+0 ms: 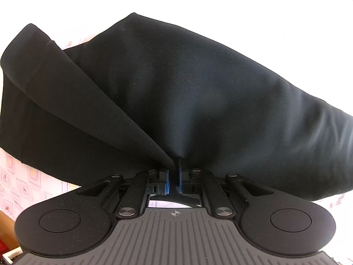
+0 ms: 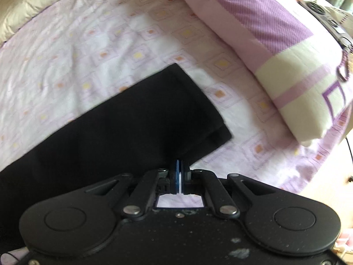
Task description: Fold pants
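The left gripper (image 1: 176, 165) has its jaws pressed nearly together, pinching a fold of the black pants (image 1: 187, 92) right at the blue pads (image 1: 167, 182). From that pinch the cloth fans outward and fills most of the left wrist view, with a layered edge running toward 10 o'clock and a bulkier mass toward 2 o'clock. Pale patterned bed sheet (image 1: 19, 181) shows at 8 o'clock beneath the fabric.

The right gripper (image 2: 179, 165) likewise has its jaws closed on an edge of the pants (image 2: 114, 132), the blue pads (image 2: 177, 176) meeting with cloth caught at their tips. Here the garment lies as a long dark band on the bed sheet (image 2: 88, 50), running from 8 o'clock up to a squared end at about 1 o'clock, where two layers overlap. A folded purple and cream quilt (image 2: 275, 44) rests on the bed at 2 o'clock, apart from the pants. A cream pillow (image 2: 39, 6) lies at 10 o'clock along the bed's far edge.
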A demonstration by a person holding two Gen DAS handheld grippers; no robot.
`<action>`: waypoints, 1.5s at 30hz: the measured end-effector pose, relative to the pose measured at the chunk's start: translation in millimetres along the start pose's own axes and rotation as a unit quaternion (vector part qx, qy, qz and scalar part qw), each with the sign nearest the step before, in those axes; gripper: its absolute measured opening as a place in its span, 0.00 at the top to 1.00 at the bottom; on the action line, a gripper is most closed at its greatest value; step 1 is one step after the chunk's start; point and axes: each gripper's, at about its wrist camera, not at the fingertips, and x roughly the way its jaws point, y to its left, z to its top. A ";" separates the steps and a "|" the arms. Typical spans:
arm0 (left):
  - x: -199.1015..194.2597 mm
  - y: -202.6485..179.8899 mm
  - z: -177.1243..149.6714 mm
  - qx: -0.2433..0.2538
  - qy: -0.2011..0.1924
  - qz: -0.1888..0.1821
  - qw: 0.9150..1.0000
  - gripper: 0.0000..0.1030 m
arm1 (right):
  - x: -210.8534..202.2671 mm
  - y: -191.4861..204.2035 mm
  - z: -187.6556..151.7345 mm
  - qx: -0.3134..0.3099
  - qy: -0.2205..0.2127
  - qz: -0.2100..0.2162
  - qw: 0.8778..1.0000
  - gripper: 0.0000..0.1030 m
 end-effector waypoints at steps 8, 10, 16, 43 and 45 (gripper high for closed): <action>-5.7 9.0 -14.1 -0.045 -0.012 -0.006 0.999 0.93 | -17.4 -24.5 0.6 0.014 -0.040 0.054 0.998 0.90; -9.0 11.8 -17.6 -0.052 -0.016 -0.007 0.998 0.93 | -22.6 -25.0 3.1 0.015 -0.063 0.054 0.996 0.67; -7.3 11.1 -24.5 -0.056 -0.019 0.002 0.998 0.93 | -1.1 -32.0 17.5 -0.011 -0.058 0.050 0.997 0.67; -30.0 21.4 -40.8 -0.090 -0.044 0.011 0.995 0.88 | -43.3 -10.8 11.6 -0.130 -0.115 0.042 0.984 0.75; -31.9 22.8 -44.2 -0.097 -0.048 0.010 0.994 0.88 | -52.5 3.0 11.3 -0.157 -0.127 0.065 0.977 0.74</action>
